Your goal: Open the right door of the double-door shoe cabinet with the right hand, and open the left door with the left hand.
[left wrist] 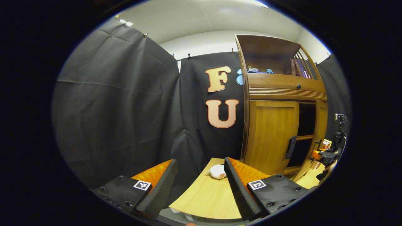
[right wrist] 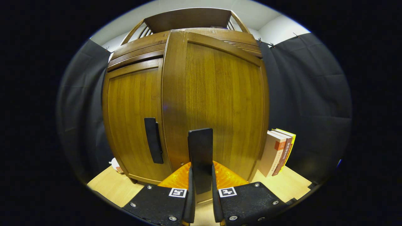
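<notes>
Right tool (right wrist: 201,188) gripping door handle (right wrist: 200,157), wooden tabletop (right wrist: 106,185)

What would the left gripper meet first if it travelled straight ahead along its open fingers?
Probably the black cloth booth wall, beyond the light wooden tabletop. The left gripper points left of the brown wooden shoe cabinet; depth is unclear.

Brown wooden doors (right wrist: 216,103), black handles (right wrist: 154,139)

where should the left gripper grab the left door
By its handle, a slim upright bar proud of the left door at its inner edge. Judging by that shape, bring the open left gripper straight at the front, one finger each side of the bar.
</notes>
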Action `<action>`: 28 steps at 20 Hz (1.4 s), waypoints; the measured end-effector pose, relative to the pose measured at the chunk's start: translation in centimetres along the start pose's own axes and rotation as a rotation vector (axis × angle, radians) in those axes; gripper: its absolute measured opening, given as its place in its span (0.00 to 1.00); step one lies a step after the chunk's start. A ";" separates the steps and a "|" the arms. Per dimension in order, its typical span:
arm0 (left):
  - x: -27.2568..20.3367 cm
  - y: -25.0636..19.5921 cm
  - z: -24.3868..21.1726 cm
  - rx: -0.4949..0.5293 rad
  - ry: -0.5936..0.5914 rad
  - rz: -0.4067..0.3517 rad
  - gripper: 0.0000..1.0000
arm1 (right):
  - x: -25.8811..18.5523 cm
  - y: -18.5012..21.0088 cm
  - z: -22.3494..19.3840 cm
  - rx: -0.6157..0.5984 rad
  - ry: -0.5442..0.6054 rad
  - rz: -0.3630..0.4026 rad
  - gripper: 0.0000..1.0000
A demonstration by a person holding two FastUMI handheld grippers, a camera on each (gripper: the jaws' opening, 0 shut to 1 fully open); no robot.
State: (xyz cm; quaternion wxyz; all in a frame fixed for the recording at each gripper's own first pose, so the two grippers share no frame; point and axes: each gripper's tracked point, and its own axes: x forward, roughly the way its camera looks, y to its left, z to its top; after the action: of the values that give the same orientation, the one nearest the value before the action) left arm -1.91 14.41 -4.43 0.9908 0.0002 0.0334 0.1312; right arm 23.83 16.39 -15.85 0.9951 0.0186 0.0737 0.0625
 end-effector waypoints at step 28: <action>1.8 -13.6 1.0 0.013 -0.014 -0.206 0.93 | -5.1 -8.7 -0.1 0.033 0.019 -0.157 0.00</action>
State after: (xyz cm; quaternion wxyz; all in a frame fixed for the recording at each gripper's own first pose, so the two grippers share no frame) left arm 3.43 1.72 -3.72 0.9992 0.0040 0.0273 0.0284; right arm 19.90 7.17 -15.66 0.9958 0.0286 0.0855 -0.0166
